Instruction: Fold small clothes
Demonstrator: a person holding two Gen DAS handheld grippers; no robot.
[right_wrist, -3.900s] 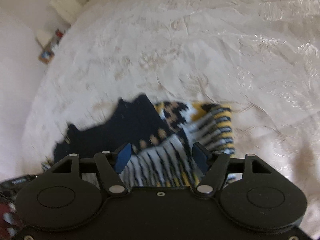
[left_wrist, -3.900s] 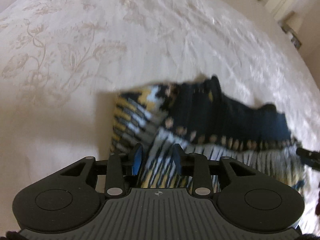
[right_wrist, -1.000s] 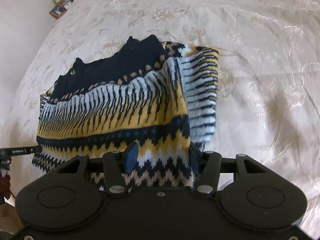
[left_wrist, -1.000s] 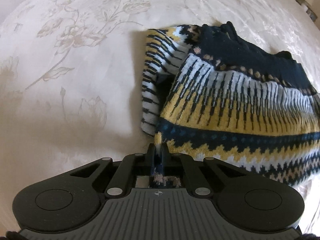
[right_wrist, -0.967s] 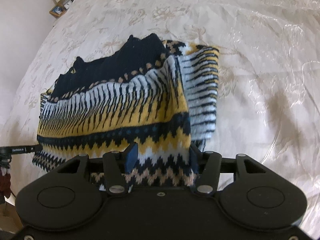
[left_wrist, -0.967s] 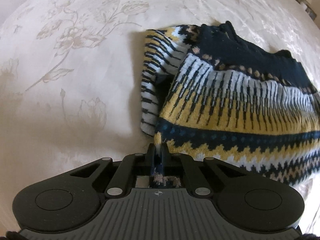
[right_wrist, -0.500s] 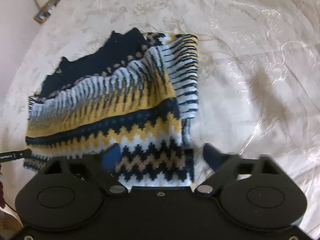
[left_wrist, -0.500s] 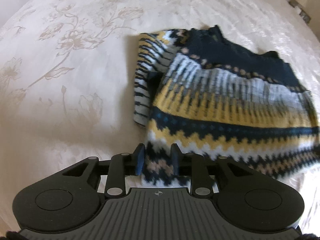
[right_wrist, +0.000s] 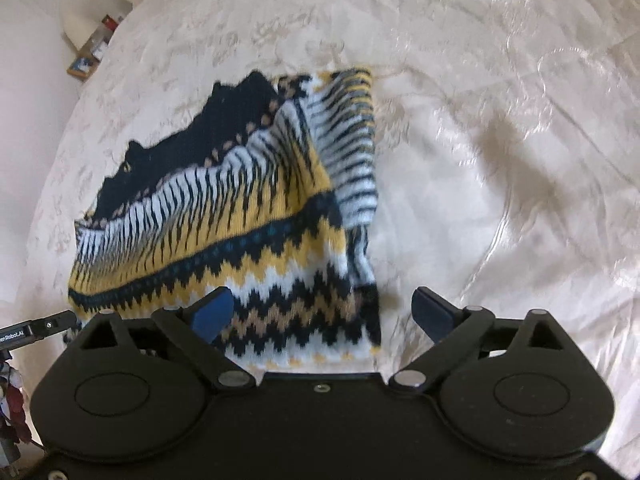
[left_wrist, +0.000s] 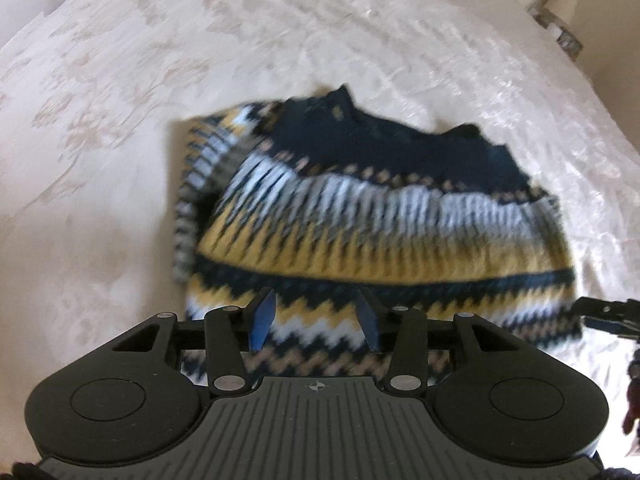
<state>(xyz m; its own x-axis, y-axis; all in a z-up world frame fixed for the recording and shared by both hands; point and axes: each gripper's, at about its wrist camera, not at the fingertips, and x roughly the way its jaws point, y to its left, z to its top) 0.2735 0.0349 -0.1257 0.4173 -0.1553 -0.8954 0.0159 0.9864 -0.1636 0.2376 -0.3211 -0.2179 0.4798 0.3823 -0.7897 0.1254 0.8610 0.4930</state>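
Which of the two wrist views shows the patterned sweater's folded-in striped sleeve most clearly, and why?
The right wrist view: the sweater is sharp there, and its striped sleeve lies plainly visible along the right edge. The left wrist view is motion-blurred; the sleeve is only a smeared striped strip at the sweater's left edge.

sweater (right_wrist: 240,216) lies on bedspread (right_wrist: 500,160), shelf (right_wrist: 90,58) behind

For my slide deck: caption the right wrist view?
Right gripper, jaws opening, above the folded patterned sweater on a cream bedspread.
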